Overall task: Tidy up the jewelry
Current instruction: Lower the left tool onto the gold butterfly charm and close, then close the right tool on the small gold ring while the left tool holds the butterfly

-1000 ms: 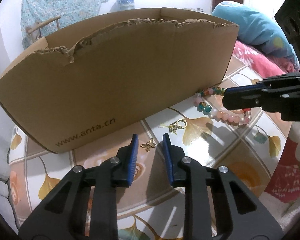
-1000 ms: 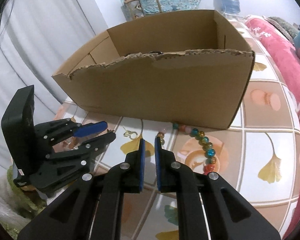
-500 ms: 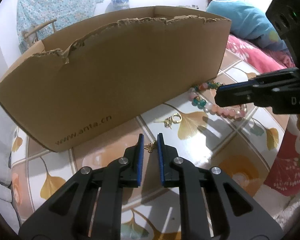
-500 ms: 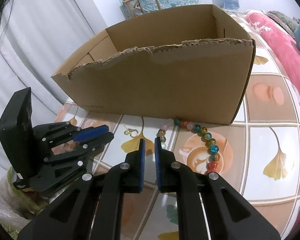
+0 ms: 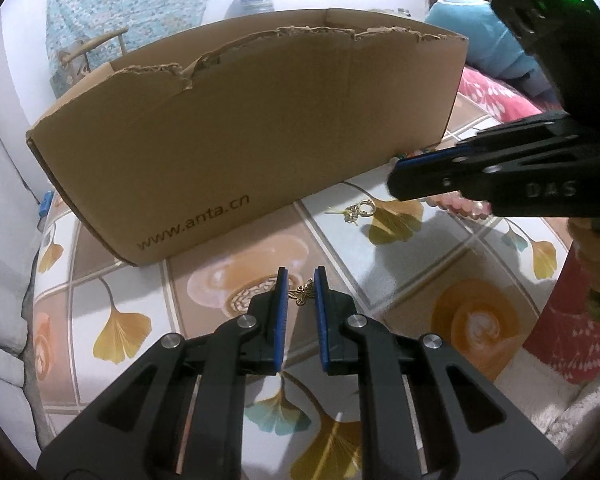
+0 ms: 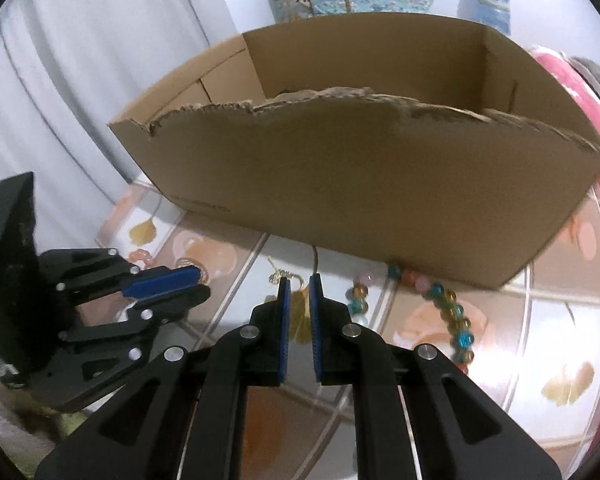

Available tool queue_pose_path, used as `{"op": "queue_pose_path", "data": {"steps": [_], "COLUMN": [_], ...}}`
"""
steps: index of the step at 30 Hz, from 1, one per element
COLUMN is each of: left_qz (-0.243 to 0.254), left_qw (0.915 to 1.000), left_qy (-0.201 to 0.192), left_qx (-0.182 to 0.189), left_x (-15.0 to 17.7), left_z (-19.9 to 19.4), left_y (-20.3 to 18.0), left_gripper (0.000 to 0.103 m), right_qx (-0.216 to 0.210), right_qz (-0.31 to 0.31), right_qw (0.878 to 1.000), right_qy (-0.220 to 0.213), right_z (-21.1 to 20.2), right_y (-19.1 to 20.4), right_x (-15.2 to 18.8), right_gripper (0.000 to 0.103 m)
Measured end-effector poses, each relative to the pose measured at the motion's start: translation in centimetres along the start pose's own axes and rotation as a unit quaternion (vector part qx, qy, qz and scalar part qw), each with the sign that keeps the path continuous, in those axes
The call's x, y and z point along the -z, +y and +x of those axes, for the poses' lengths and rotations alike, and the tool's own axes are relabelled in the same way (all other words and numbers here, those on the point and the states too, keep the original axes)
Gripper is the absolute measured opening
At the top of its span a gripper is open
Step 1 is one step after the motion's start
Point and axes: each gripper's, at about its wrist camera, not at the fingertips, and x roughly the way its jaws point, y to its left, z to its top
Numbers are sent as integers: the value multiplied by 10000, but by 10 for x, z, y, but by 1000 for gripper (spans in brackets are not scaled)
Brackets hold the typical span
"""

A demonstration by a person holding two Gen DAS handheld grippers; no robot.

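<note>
A small gold butterfly charm [image 5: 303,295] sits between the blue pads of my left gripper [image 5: 300,280], which is shut on it just above the tablecloth. A gold ring charm [image 5: 359,211] lies further ahead, near the open cardboard box [image 5: 260,128]; it also shows in the right wrist view [image 6: 281,276]. A bead bracelet [image 6: 448,312] lies by the box's right corner. My right gripper [image 6: 299,286] is nearly shut and empty, held over the table above the ring charm. The left gripper [image 6: 168,284] shows at the left of the right wrist view.
The box [image 6: 360,184] has a torn front rim and stands across the far side of the ginkgo-patterned tablecloth [image 5: 476,312]. A red floral blanket [image 5: 496,100] and a blue pillow [image 5: 476,40] lie at the right. White curtains [image 6: 80,80] hang at the left.
My left gripper closed from wide open onto the butterfly charm. The right gripper moved left and closer to the box, over the ring charm.
</note>
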Motion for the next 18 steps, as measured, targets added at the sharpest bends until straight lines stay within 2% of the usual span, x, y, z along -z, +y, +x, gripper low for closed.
{"op": "queue_pose_path", "data": {"steps": [6, 18], "left_qz": [3, 5], "left_qw": [10000, 10000], "left_qy": [-40, -68], "left_qx": [23, 32], "left_x": [3, 4], "left_z": [0, -2], "left_y": [4, 8], "left_gripper": [12, 12], "right_qx": [443, 744], "right_qz": [-467, -816], "right_qw": [9978, 9931], "right_qy": [141, 397], "right_z": [12, 17], "right_y": [14, 25], "right_x": [-3, 0], "right_gripper": [10, 10]}}
